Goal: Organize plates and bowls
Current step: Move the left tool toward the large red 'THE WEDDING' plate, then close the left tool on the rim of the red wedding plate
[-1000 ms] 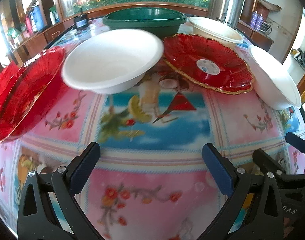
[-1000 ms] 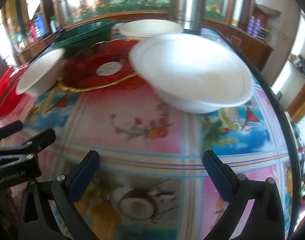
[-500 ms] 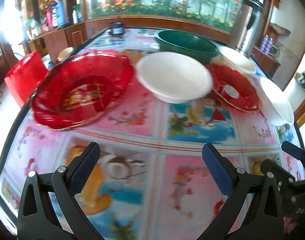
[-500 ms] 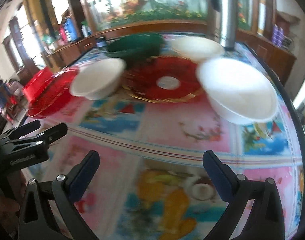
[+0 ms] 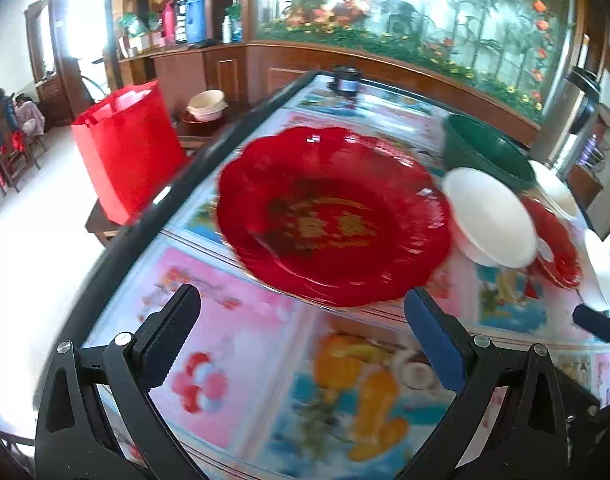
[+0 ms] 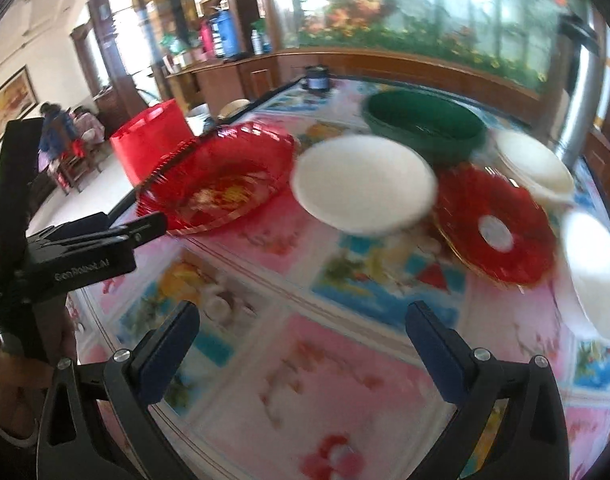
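Red plate, white bowl, both empty.

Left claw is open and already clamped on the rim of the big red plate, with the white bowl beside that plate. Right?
Not clamped. The left wrist view shows the left claw open and empty, short of the big red plate. The white bowl does sit beside that plate.

Worktop with picture cloth: big red plate, white bowl just beside, green basin behind.
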{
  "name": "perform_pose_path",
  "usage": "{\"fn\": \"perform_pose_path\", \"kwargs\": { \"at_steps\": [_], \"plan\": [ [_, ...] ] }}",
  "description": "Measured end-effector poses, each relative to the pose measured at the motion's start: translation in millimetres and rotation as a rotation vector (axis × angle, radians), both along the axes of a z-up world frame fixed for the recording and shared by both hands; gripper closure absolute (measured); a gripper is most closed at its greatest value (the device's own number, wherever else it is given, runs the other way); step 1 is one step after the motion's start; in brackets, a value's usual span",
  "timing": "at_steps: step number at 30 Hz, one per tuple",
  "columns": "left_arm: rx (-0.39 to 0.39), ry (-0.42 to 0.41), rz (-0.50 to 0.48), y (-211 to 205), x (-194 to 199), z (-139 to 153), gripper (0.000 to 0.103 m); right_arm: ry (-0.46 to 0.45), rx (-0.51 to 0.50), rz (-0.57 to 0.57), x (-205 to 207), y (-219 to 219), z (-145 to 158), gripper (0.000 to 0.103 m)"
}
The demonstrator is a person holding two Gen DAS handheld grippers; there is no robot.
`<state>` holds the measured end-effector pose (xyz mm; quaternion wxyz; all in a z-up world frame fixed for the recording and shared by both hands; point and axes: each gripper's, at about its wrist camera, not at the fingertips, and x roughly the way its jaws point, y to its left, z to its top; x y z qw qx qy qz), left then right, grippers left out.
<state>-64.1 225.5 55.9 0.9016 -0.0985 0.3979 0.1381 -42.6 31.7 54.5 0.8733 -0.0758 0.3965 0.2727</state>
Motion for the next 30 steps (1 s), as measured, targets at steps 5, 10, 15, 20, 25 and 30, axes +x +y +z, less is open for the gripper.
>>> {"fn": "perform_pose_path", "kwargs": {
  "at_steps": [5,10,15,20,25,30],
  "plan": [
    [-0.011,0.008,0.038,18.7,6.6,-6.1,0.0,-0.008,-0.01,0.053,17.0,31.6,6.7,0.001],
    [-0.009,0.019,0.056,32.2,19.5,-8.9,0.0,-0.025,-0.03,0.093,35.4,56.2,12.1,0.002],
    [-0.011,0.034,0.069,39.4,27.6,-12.9,0.0,-0.025,-0.058,0.127,60.8,71.9,13.4,0.009],
    [-0.008,0.055,0.077,41.5,33.4,-19.0,0.0,-0.02,-0.085,0.151,80.2,83.1,13.6,0.022],
    [-0.015,0.063,0.082,42.3,41.5,-21.2,0.0,0.0,-0.107,0.172,102.0,94.6,14.1,0.03],
    [-0.029,0.082,0.081,40.5,49.4,-24.3,0.0,0.016,-0.121,0.184,121.0,104.5,11.2,0.036]
  ]
}}
